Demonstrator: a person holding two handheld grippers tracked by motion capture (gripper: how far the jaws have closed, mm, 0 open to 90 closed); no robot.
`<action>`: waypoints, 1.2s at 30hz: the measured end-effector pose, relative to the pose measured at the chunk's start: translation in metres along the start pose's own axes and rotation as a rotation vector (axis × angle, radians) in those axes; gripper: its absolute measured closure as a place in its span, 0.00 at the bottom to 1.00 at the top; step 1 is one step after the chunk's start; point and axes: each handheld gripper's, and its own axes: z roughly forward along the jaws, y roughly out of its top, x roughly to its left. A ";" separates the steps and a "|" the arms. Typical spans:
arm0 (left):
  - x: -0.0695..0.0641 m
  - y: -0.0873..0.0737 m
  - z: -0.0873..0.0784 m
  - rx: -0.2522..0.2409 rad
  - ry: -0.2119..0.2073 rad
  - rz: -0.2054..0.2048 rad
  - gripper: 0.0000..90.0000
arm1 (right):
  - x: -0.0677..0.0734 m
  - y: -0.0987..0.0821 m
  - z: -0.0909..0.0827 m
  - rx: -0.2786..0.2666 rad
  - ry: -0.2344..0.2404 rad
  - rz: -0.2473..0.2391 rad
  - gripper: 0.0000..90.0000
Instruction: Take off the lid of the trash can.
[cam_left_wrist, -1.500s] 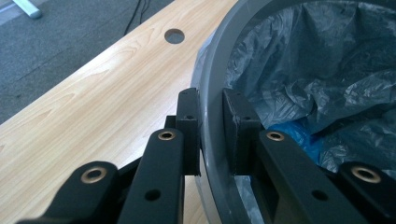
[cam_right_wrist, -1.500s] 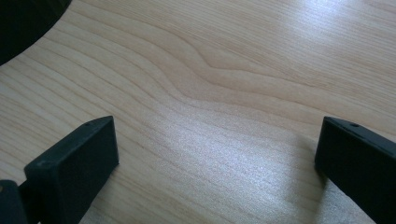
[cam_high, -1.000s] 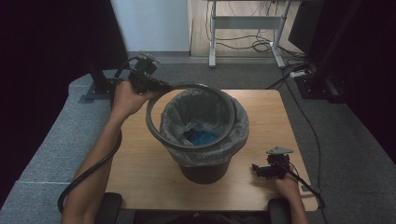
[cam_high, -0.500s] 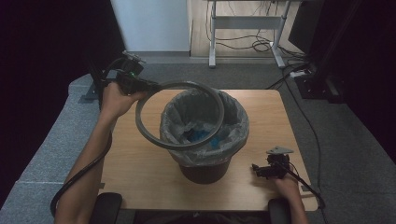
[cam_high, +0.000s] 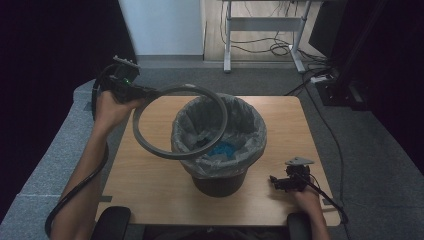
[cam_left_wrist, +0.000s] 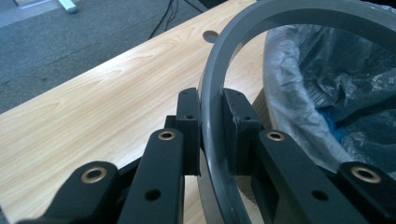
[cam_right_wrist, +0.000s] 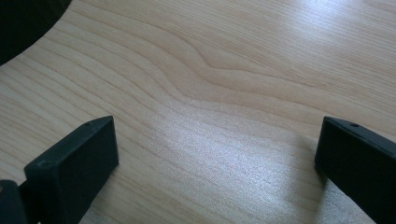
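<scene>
Ring (cam_high: 179, 122) of grey plastic, the loose rim of a waste bin, hung in the air over the left half of the desk (cam_high: 150, 175), clamped at its far-left edge by the left claw (cam_high: 145, 93). Seen in the left gripper view, the two black jaws stood close together with the ring's (cam_left_wrist: 219, 140) thin band pinched between the pads (cam_left_wrist: 189, 126), one pad on the outer face and one on the inner. The ring was tilted, its right side reaching over the mouth of the bin (cam_high: 218, 150) and its near side dipping lower toward the person; its wide face looked up and slightly toward the person. The hoop ran roughly left to right across the desk from the grip, and part of it overlapped the crumpled grey liner bag (cam_high: 250, 135) folded over the bin's top. Something blue (cam_high: 225, 149) lay inside the bag. No brand, label or writing could be read on the ring, the bin or the claws.

The right claw (cam_high: 278, 183) rested low on the near-right corner of the desk, well apart from the bin; in the right gripper view its jaws stood wide apart over bare wood (cam_right_wrist: 210, 93), holding nothing. Cables (cam_high: 270, 47) trailed on the carpet beyond the desk.
</scene>
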 end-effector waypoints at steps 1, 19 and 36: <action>0.002 -0.002 -0.002 -0.001 0.002 -0.003 0.87 | 0.000 0.000 0.000 0.000 0.000 0.000 0.00; 0.036 -0.035 -0.030 -0.025 0.051 -0.078 0.87 | 0.000 0.000 0.000 0.000 0.000 0.000 0.00; 0.058 -0.061 -0.053 -0.049 0.090 -0.122 0.87 | 0.000 0.000 0.000 0.000 0.000 -0.001 0.00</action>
